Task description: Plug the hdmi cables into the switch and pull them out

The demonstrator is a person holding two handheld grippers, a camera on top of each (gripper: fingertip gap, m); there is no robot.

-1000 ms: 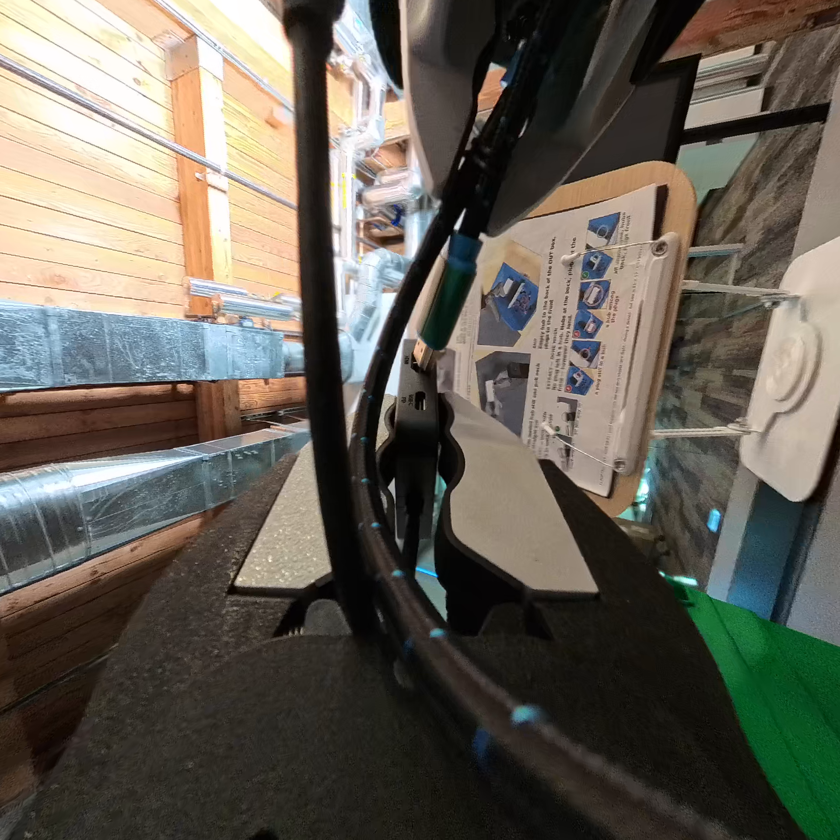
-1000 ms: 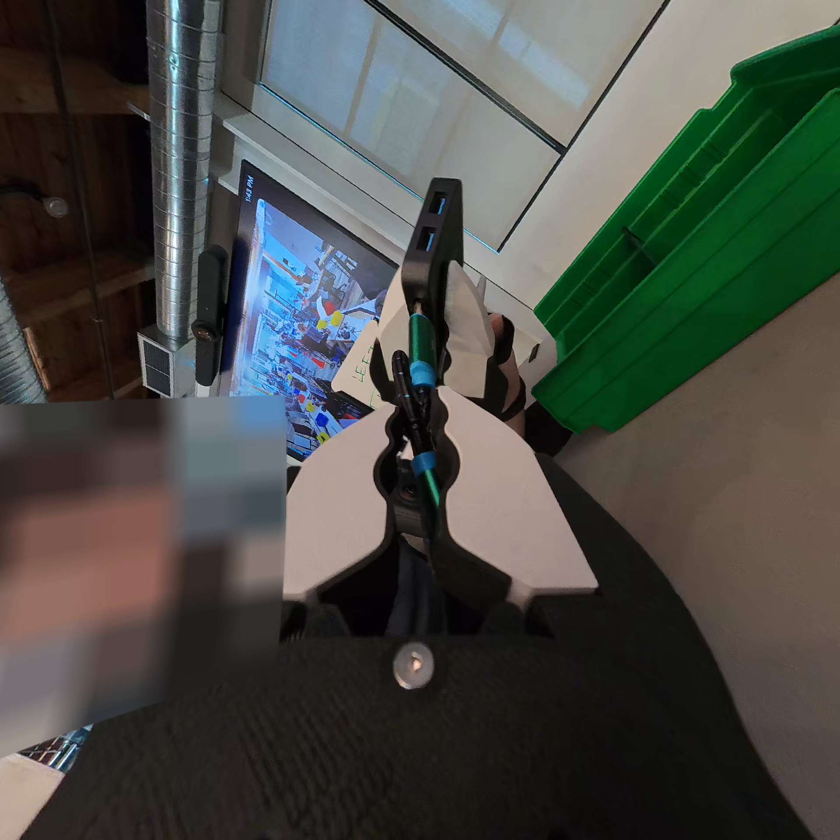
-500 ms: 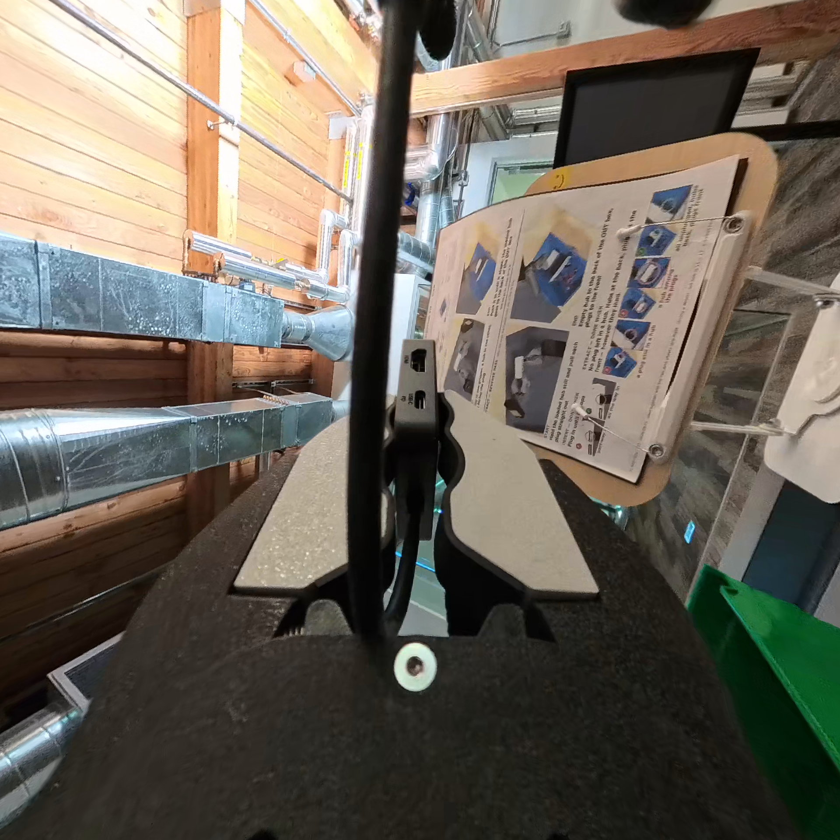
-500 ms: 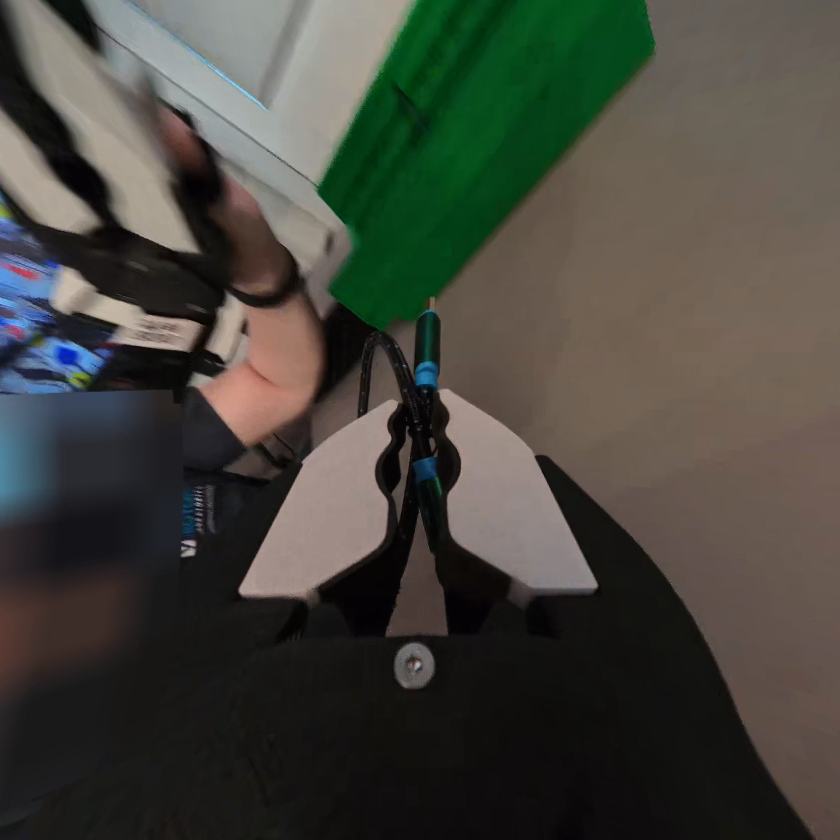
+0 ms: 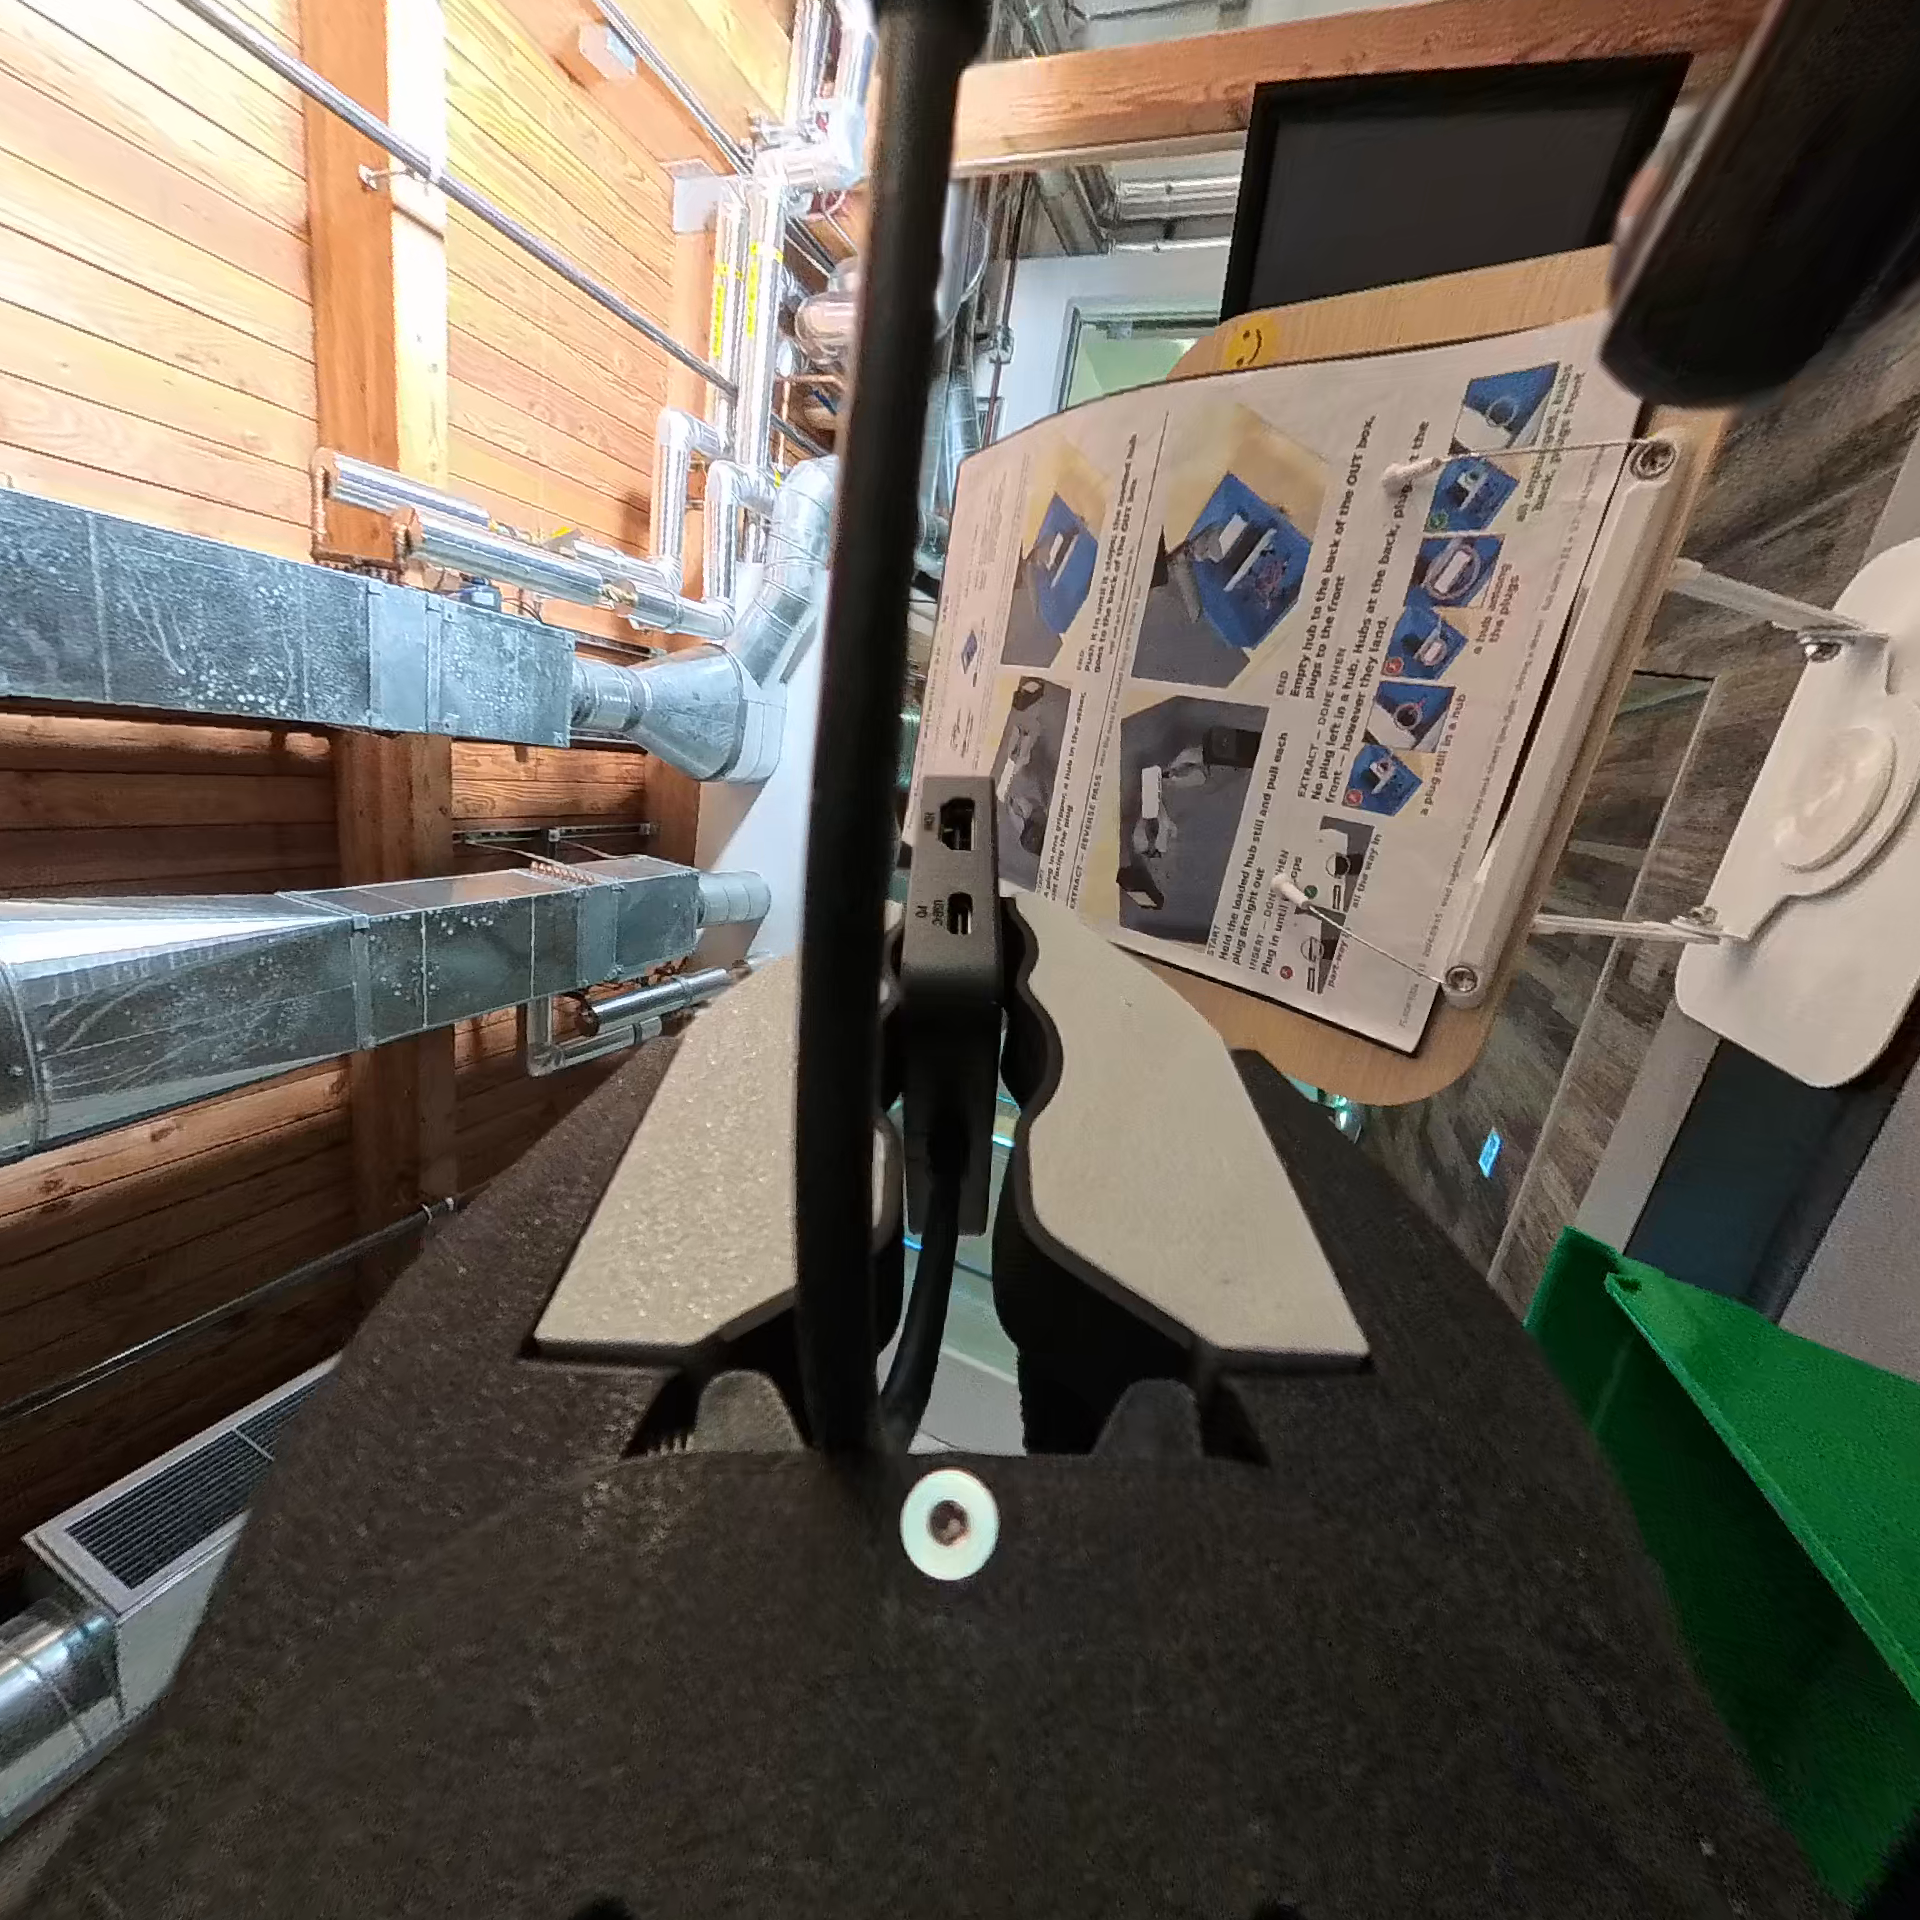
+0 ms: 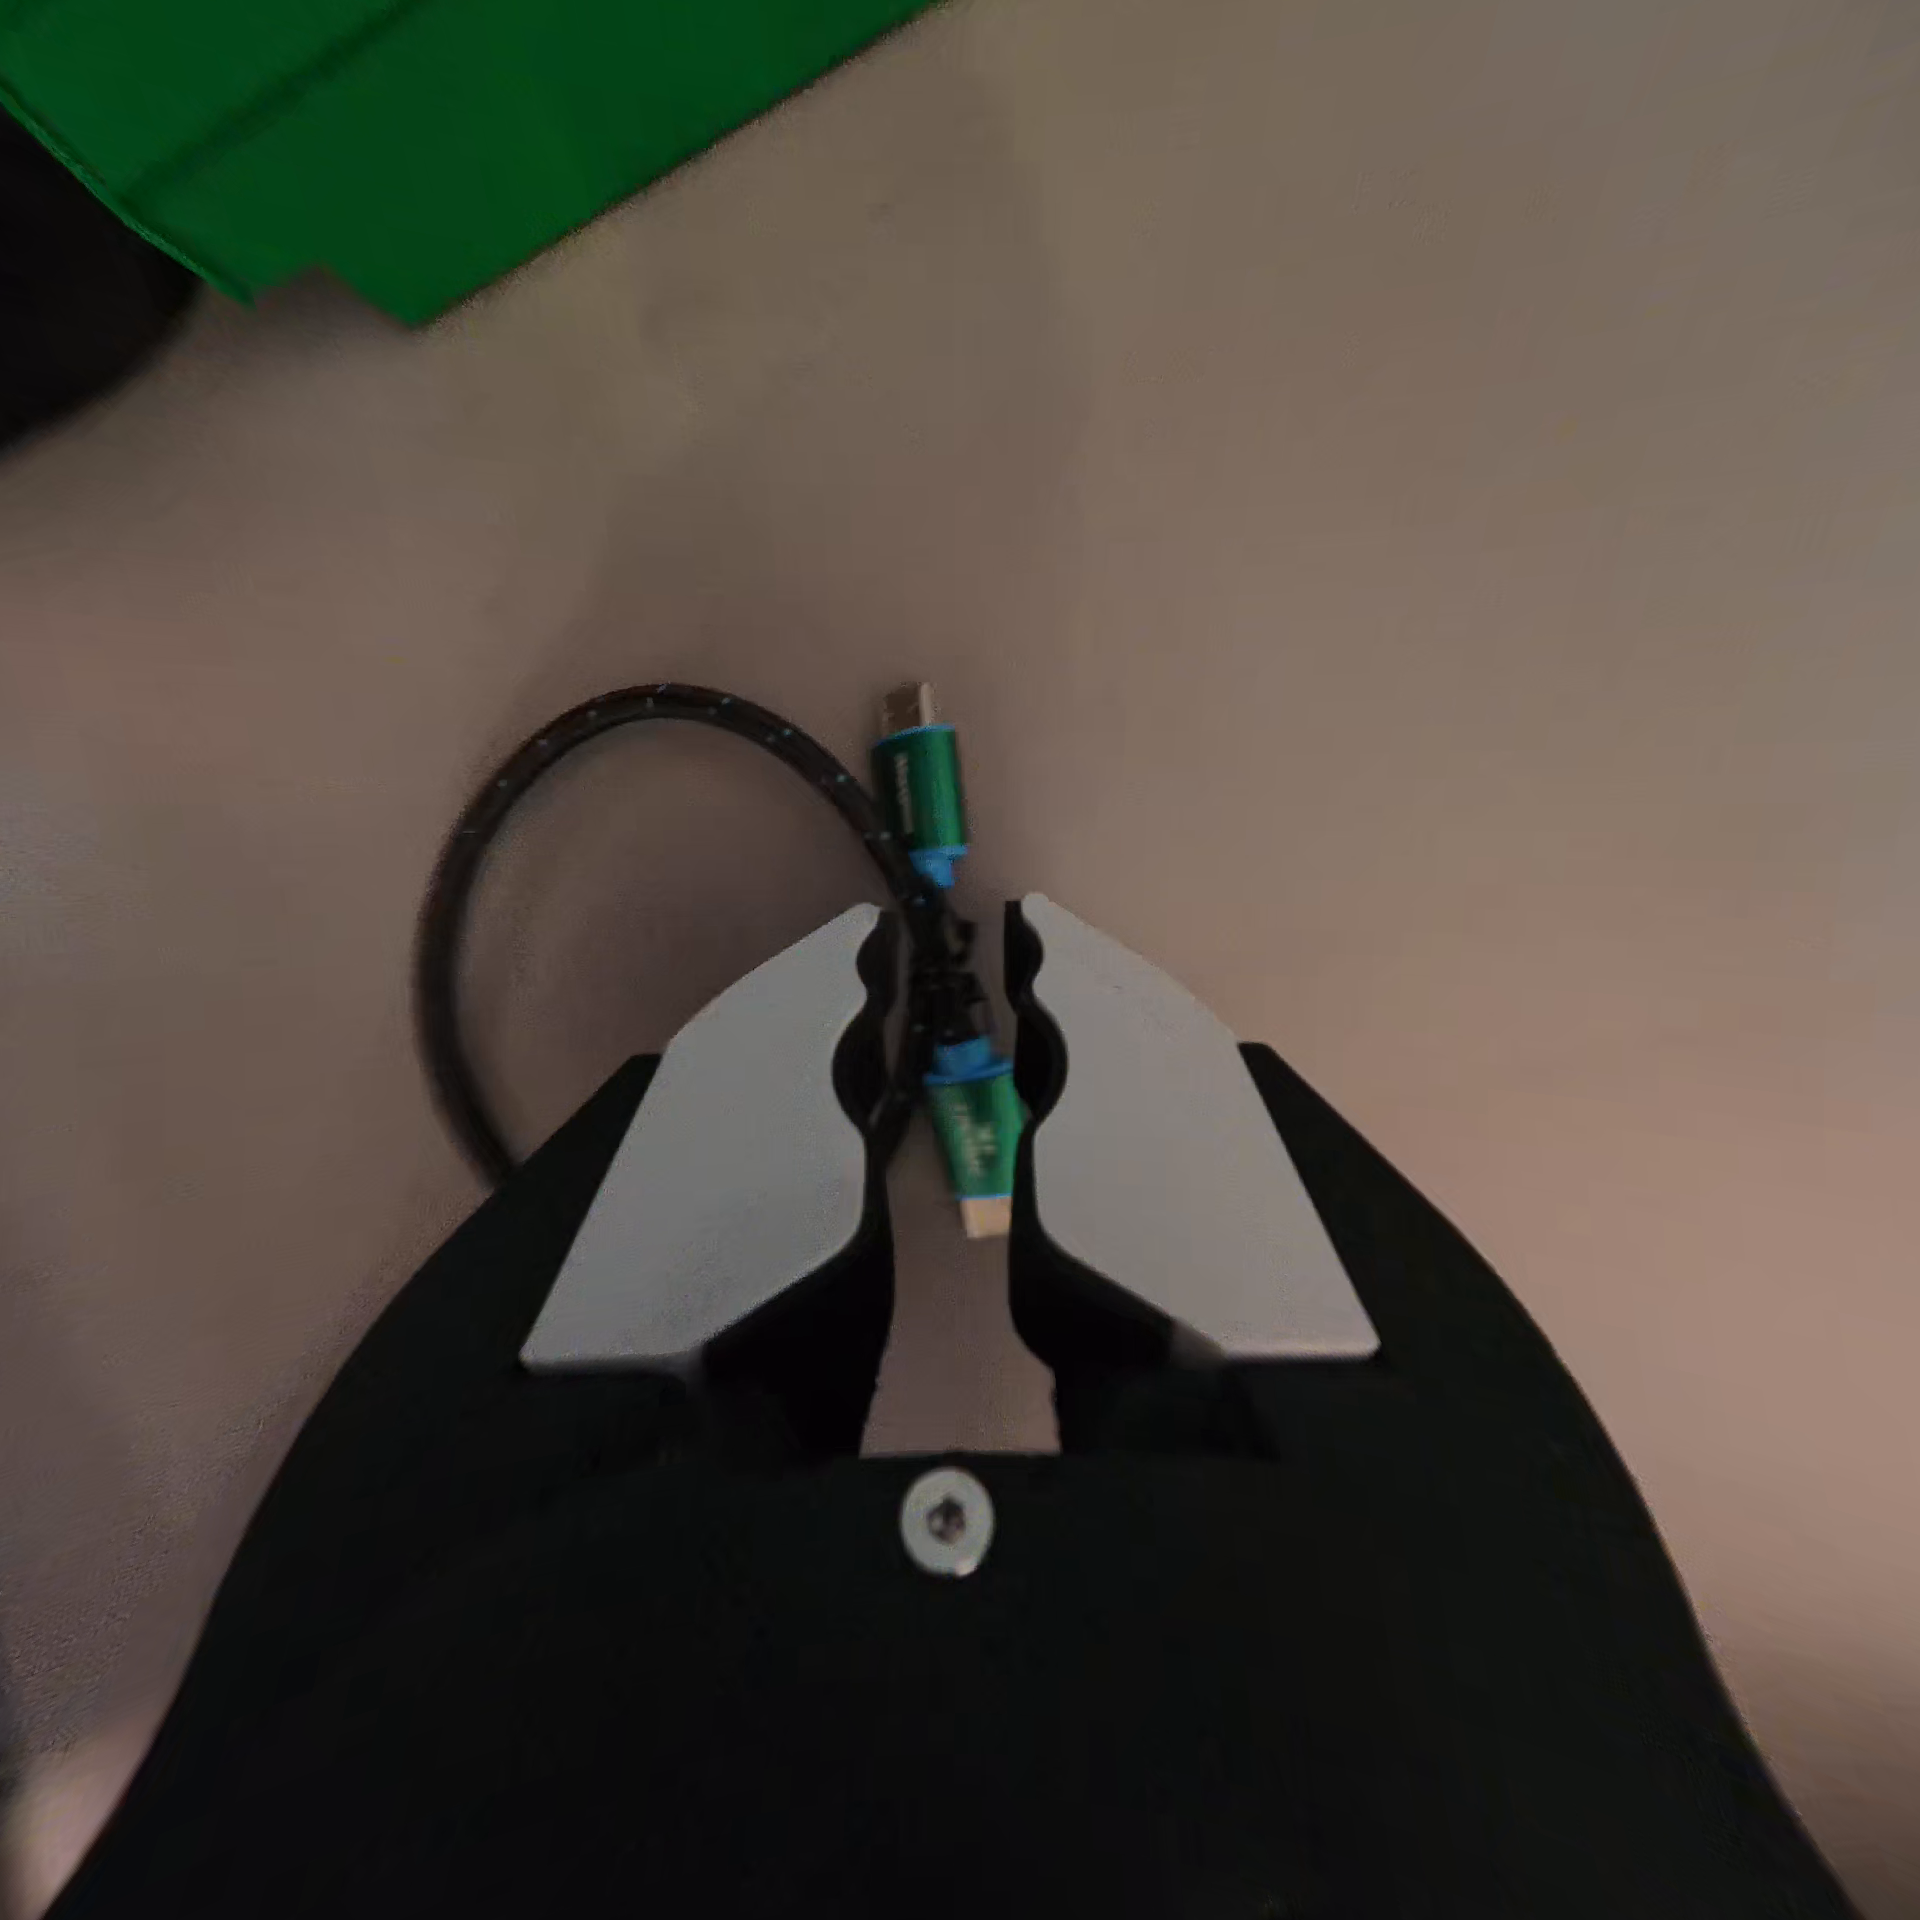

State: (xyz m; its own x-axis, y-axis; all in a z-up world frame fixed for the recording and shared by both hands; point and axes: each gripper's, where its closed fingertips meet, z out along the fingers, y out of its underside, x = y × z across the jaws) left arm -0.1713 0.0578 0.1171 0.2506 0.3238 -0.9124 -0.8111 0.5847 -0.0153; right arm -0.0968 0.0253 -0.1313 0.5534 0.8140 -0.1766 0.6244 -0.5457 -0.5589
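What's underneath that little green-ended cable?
Under the cable is only a plain beige-grey surface. The right gripper has its fingers apart around it. Whatever lies beneath the gripper's black body is hidden.

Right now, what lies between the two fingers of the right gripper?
In the right wrist view, the right gripper stands open; between its fingers lies the short braided cable with one green plug, over the bare grey surface.

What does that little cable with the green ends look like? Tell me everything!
The short cable is black braided cord with pale flecks, curled into a loop. Each end has a shiny green metal plug with a blue collar and a silvery tip. It seems to lie on the grey surface. The right gripper is open around it, one plug between the fingers.
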